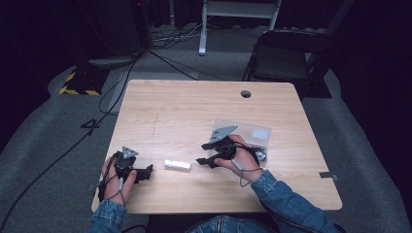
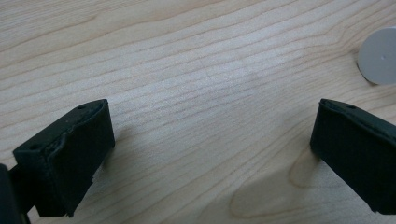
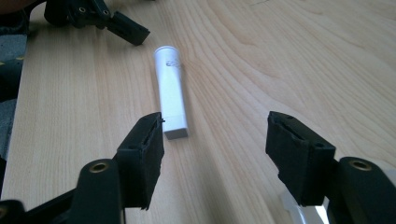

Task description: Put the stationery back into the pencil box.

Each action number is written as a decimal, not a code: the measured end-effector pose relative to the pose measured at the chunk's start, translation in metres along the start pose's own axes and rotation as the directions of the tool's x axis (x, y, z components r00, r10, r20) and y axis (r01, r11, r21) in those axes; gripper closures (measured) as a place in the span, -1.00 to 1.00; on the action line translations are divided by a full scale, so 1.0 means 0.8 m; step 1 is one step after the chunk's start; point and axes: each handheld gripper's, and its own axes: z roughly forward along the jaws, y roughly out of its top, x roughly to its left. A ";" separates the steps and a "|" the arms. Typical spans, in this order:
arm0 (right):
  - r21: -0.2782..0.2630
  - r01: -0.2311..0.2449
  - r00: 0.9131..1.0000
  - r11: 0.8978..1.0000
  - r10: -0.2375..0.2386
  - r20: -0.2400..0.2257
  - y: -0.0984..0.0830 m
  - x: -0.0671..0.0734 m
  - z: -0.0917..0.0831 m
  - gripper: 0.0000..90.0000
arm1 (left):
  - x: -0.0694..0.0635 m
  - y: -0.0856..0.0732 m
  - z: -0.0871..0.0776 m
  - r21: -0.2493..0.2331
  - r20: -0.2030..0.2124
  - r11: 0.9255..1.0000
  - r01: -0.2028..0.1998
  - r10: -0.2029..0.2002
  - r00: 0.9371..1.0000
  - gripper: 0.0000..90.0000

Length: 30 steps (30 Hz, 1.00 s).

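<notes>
A white tube lies flat on the wooden table, between my two grippers. My left gripper rests low at the front left, pointing right at the tube's round end, with its jaws wide apart over bare wood. My right gripper hovers just right of the tube and points left. In the right gripper view the tube lies lengthwise ahead, its square near end just beyond the left pad. That gripper is open and holds nothing.
A clear plastic bag lies behind my right hand, with a small round shiny thing beside it. A cable hole sits near the table's far edge. A dark chair stands beyond the table. My left gripper shows far off.
</notes>
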 end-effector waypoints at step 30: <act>0.084 0.100 0.995 0.991 -0.098 -0.028 0.004 0.031 0.083 0.29 | 0.002 0.002 0.002 0.000 0.008 1.000 -0.007 0.007 1.000 -1.00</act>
